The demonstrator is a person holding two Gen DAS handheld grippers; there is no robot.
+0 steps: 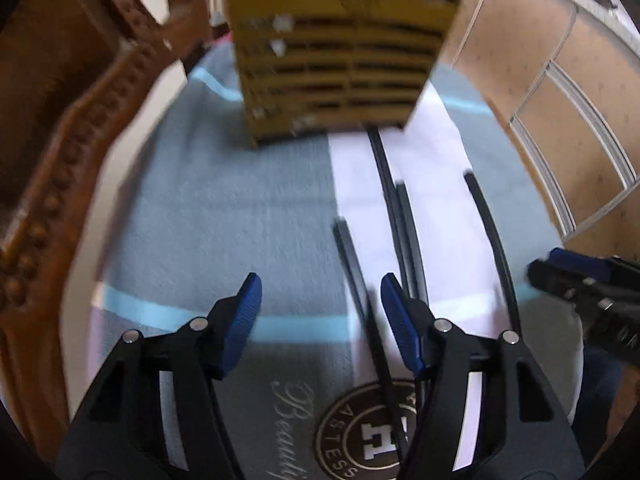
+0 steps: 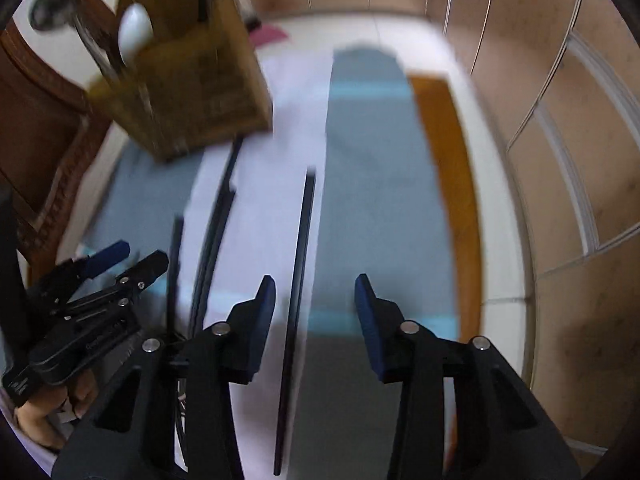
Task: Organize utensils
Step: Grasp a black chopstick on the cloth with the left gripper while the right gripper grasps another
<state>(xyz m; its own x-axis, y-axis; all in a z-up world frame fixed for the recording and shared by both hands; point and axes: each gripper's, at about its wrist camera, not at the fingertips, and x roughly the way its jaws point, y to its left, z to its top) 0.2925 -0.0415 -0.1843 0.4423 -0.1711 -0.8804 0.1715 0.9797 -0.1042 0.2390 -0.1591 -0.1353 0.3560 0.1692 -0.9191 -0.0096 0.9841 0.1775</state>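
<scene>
Several thin black chopsticks [image 1: 402, 216] lie lengthwise on a white strip of a blue-grey towel [image 1: 224, 208]. A slatted wooden utensil holder [image 1: 340, 60] stands at the towel's far end; in the right wrist view it [image 2: 192, 92] holds a metal ladle [image 2: 56, 4], a white spoon [image 2: 134, 28] and a black stick. My left gripper [image 1: 320, 296] is open and empty, low over the towel, its right finger beside the chopsticks. My right gripper [image 2: 314, 300] is open, with one chopstick [image 2: 298, 280] lying between its fingers on the cloth.
A carved brown wooden chair [image 1: 60, 128] stands to the left. A tiled wall [image 2: 560, 140] rises on the right. The right gripper shows at the left wrist view's right edge [image 1: 580, 284]; the left gripper shows at the right wrist view's left [image 2: 92, 284].
</scene>
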